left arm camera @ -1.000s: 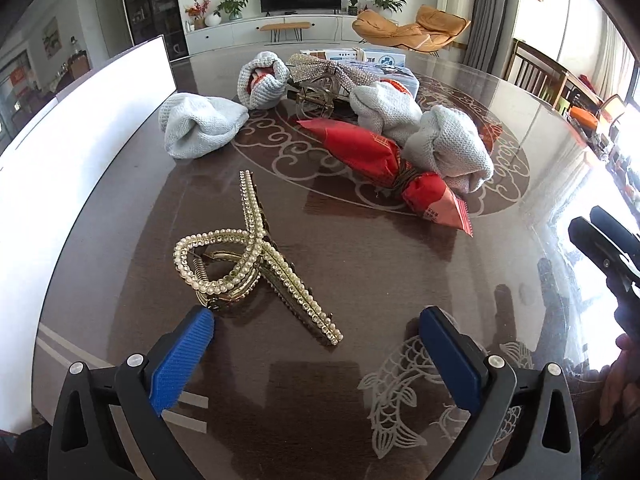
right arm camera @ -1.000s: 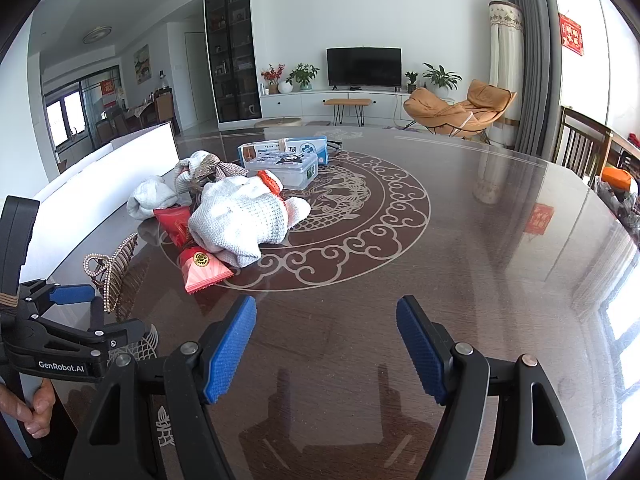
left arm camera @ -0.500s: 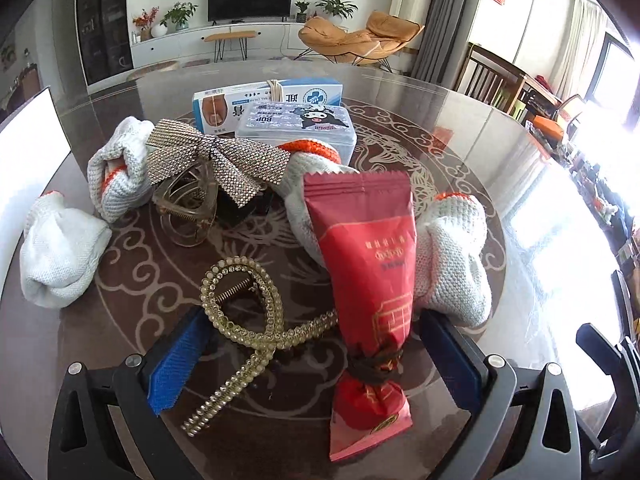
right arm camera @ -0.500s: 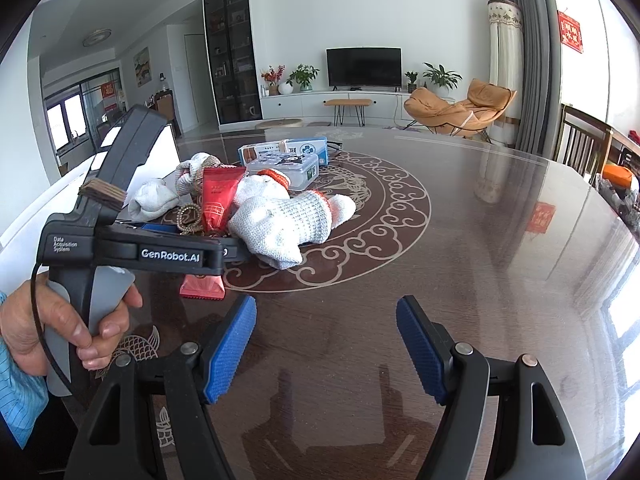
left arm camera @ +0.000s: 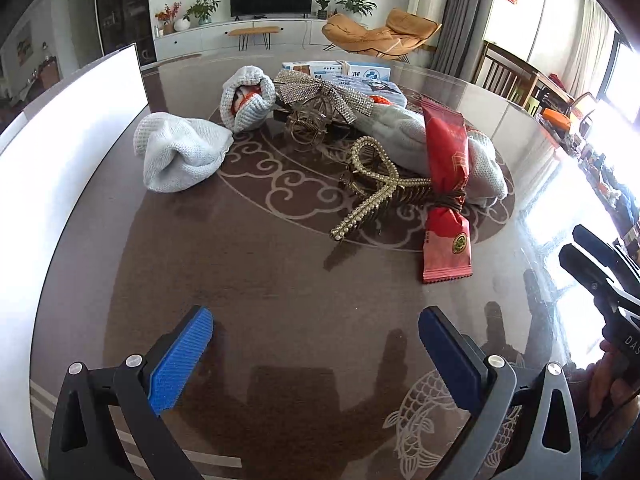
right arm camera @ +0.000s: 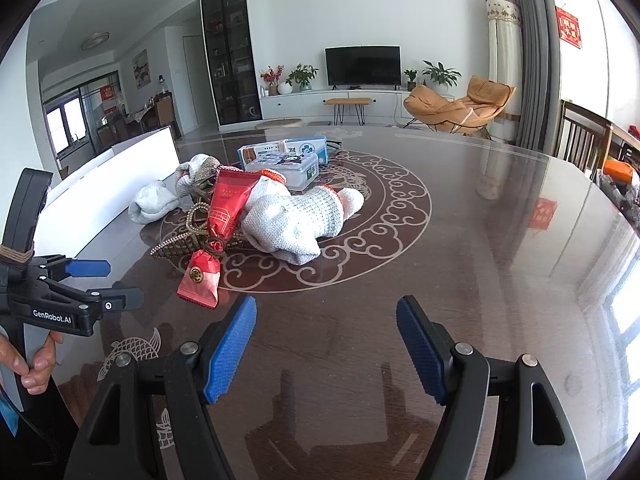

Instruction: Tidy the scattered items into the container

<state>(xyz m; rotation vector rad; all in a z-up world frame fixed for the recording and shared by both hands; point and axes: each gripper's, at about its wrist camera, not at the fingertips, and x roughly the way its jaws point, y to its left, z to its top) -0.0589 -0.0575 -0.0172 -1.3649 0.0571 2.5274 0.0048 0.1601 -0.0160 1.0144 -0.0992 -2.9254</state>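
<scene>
A pile of items lies on the dark round table [left arm camera: 248, 280]: a pearl hair claw [left arm camera: 374, 184], a red snack packet [left arm camera: 446, 188], a rhinestone bow clip [left arm camera: 320, 94], several white knit gloves [left arm camera: 180, 152] and a clear plastic box [right arm camera: 286, 164]. My left gripper [left arm camera: 316, 354] is open and empty, low over the table, short of the pile. My right gripper [right arm camera: 326, 350] is open and empty, to the right of the pile. The left gripper also shows in the right wrist view [right arm camera: 86, 282].
A long white container wall [left arm camera: 60, 136] runs along the table's left edge. A blue-and-white carton [right arm camera: 304, 148] lies behind the clear box. Wooden chairs [right arm camera: 580, 132] stand at the right. The right hand-held gripper body [left arm camera: 600, 272] shows at the right edge.
My left gripper went forward over the pile, then pulled back; the pearl hair claw now lies against the red packet near the gloves. The right gripper has stayed still.
</scene>
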